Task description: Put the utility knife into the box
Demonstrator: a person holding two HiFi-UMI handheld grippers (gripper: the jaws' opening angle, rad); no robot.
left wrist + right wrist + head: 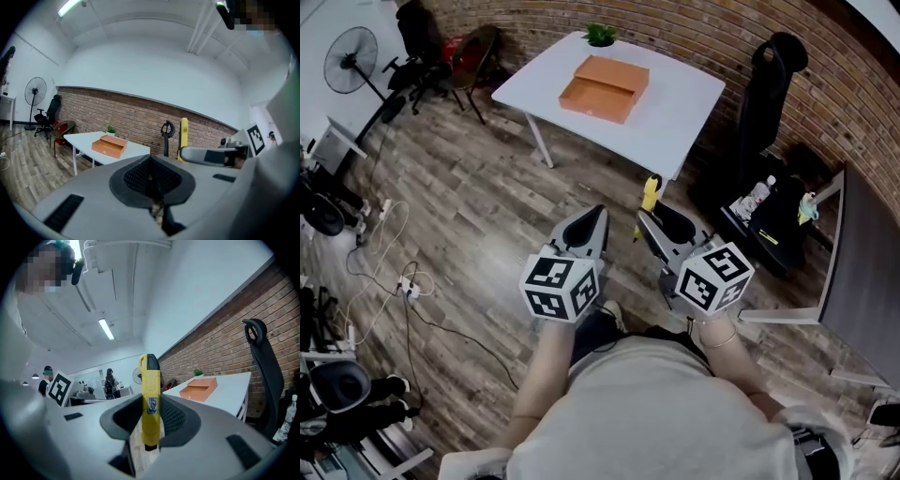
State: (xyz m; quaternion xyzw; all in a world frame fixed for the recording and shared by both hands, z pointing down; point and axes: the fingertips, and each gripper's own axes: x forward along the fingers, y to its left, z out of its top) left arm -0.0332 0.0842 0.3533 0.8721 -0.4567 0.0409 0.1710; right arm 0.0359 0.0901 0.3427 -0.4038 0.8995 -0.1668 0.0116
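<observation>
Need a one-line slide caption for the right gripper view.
Right gripper shut on the yellow utility knife, with the orange box on the white table ahead.

Both forearms extend forward side by side, claws pointing ahead. The left claw (598,216) has its jaws pressed together on nothing; the right claw (652,217) clamps a yellow utility knife (150,399).

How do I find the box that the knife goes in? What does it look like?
Look to the brick wall at the far side of the room, where a white table stands in front of it. The box lies on that table, next to a small green plant. It is flat and orange-brown, the only box on the white top.
</observation>
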